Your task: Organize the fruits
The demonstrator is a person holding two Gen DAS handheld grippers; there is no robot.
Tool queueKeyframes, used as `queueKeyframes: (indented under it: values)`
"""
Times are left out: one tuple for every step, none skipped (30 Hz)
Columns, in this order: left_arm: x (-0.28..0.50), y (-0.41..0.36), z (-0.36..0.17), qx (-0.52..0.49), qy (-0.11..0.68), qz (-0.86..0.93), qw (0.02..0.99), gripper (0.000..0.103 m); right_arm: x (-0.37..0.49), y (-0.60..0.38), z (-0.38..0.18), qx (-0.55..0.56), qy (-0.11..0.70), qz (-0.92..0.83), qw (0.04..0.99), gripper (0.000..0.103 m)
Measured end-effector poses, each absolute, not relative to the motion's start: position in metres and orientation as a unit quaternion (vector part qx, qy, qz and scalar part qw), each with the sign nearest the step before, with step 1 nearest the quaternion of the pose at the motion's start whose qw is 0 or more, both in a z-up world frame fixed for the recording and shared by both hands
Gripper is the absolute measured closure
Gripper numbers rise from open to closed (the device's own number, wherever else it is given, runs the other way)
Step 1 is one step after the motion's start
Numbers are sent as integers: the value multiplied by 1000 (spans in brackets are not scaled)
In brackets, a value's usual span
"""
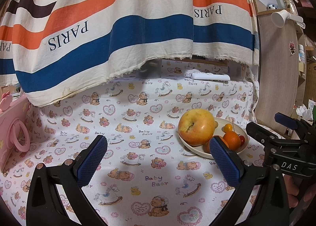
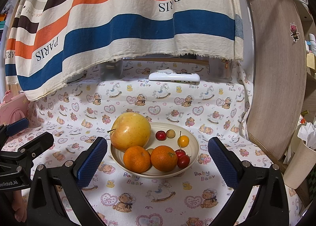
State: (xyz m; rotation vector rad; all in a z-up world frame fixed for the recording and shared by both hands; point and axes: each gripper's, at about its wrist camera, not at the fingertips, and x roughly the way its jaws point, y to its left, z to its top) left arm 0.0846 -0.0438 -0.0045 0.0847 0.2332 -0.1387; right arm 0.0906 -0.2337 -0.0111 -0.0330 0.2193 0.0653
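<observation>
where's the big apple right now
The apple sits at the back left of the cream bowl in the right wrist view, resting just behind the left orange.

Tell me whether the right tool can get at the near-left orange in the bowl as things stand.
Probably yes. The right tool is open and faces the bowl head-on; the orange sits at the near rim with nothing in front. The apple behind and second orange beside it crowd it.
</observation>
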Motion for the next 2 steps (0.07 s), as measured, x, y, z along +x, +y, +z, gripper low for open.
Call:
queueKeyframes:
  values:
    - [85,-44,-4,42,116,-69,990,0,91,-234,-11,-16,109,33,993,1]
    - [85,-44,-4,42,116,-69,990,0,89,-233,-11,-16,109,33,993,1]
